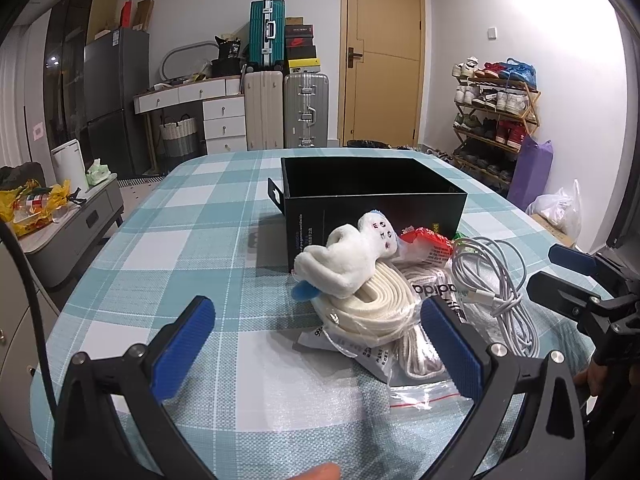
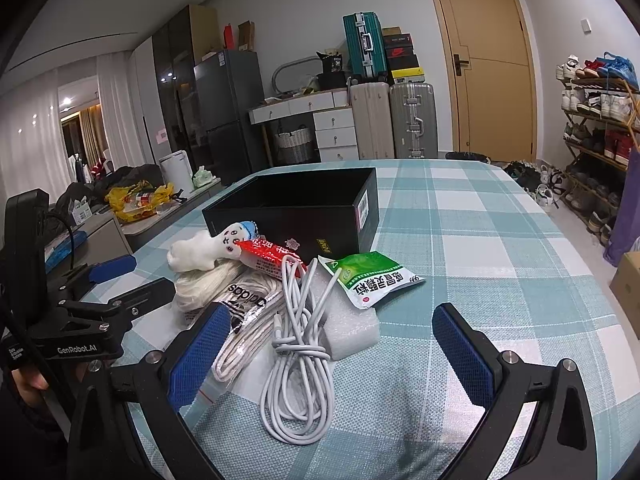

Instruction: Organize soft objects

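Observation:
A pile of soft things lies in front of an open black box (image 1: 372,196) (image 2: 296,208). A white plush toy (image 1: 348,260) (image 2: 208,248) rests on a rolled cream strap (image 1: 372,308) (image 2: 208,280). Beside them lie a red packet (image 1: 428,246) (image 2: 268,258), a bagged pair of laces marked adidas (image 1: 424,356) (image 2: 248,312), a coiled white cable (image 1: 496,292) (image 2: 296,360), a green sachet (image 2: 368,276) and a white foam piece (image 2: 352,328). My left gripper (image 1: 318,344) is open and empty, just before the strap. My right gripper (image 2: 332,352) is open and empty over the cable.
The table has a teal checked cloth (image 1: 168,240) (image 2: 480,240). The right gripper's fingers (image 1: 568,264) show at the right edge of the left view, and the left gripper's fingers (image 2: 116,268) at the left of the right view. Suitcases, a shoe rack and a door stand behind.

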Tool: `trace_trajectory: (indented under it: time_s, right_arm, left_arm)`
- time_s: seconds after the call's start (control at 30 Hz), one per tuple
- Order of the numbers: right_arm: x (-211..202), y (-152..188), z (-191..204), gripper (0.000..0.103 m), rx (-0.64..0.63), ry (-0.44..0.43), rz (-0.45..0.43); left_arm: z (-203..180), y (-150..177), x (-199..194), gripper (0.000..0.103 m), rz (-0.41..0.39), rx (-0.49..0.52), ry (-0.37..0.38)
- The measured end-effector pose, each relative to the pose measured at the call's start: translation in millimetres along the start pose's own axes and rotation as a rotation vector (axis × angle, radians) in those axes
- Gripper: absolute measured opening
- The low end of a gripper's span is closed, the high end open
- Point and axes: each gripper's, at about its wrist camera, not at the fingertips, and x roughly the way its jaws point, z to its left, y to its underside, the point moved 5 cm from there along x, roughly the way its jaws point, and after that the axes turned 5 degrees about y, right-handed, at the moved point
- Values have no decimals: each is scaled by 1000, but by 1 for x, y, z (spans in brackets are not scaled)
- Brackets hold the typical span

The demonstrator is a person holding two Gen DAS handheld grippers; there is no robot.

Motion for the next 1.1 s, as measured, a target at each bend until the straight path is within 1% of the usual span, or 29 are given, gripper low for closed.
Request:
trace_trajectory:
  time_s: [1.1]
  right_arm:
    - [4,3,1,102,-12,2,29]
  left_arm:
    - [1,1,-1,103,1,2,-1]
